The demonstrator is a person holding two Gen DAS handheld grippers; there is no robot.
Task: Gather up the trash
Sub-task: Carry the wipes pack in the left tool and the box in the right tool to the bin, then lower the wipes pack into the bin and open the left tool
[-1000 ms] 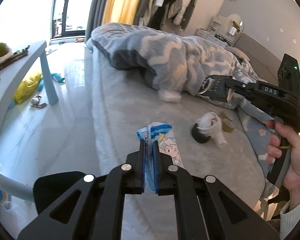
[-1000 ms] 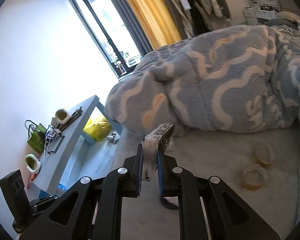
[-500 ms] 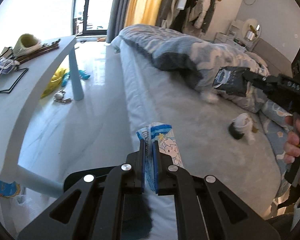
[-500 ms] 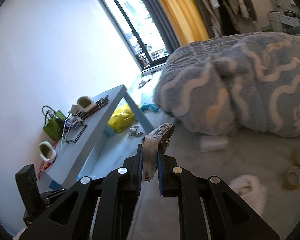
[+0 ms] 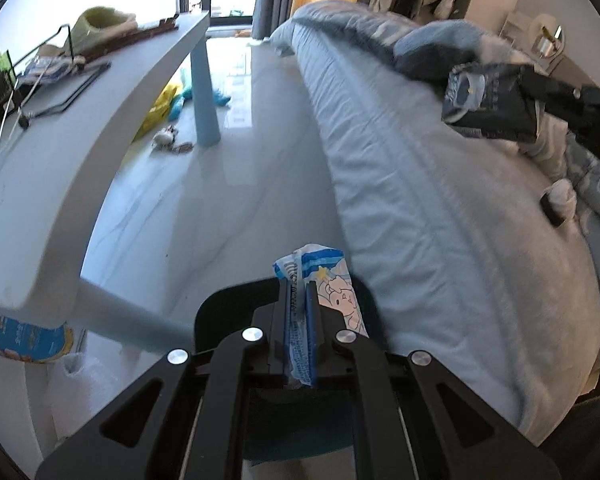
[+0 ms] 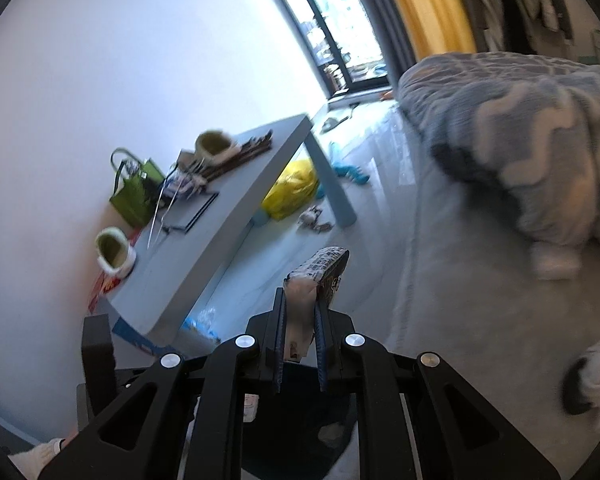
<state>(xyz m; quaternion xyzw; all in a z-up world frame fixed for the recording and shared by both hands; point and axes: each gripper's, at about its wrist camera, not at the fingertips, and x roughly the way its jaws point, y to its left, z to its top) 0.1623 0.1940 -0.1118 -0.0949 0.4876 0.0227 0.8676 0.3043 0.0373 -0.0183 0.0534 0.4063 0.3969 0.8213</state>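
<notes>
— What is the left gripper (image 5: 300,312) carrying?

— Its jaws are pressing tight on a blue-and-white wrapper (image 5: 324,276) with a cartoon figure printed on it. The wrapper is sticking up past the fingertips, over the dark bin (image 5: 236,308) that is showing just beneath the gripper, at the foot of the bed's edge (image 5: 420,208).

— And the right gripper (image 6: 300,332)?

— Also clamped, on a dark snack packet (image 6: 320,276) with pale print along its top edge. From the left wrist camera that same packet (image 5: 488,104) is hanging out over the bed, with the black gripper body trailing off to the right.

— Is the bin showing in the right view too?

— A dark opening (image 6: 300,432) is lying below the fingers, with some pale scraps inside; it is too blurred to say more.

— What else is lying about?

— A light blue table (image 5: 80,128) is standing left of the bed, holding a green bag (image 6: 134,196), two fuzzy green slippers (image 6: 114,252) and some wire items. A yellow bag (image 6: 292,188) is sitting on the floor under it. On the bed, a grey-and-blue patterned blanket (image 6: 520,120) is bunched up, and a white-and-black wad (image 6: 596,376) is resting on the sheet — well apart from both grippers.
</notes>
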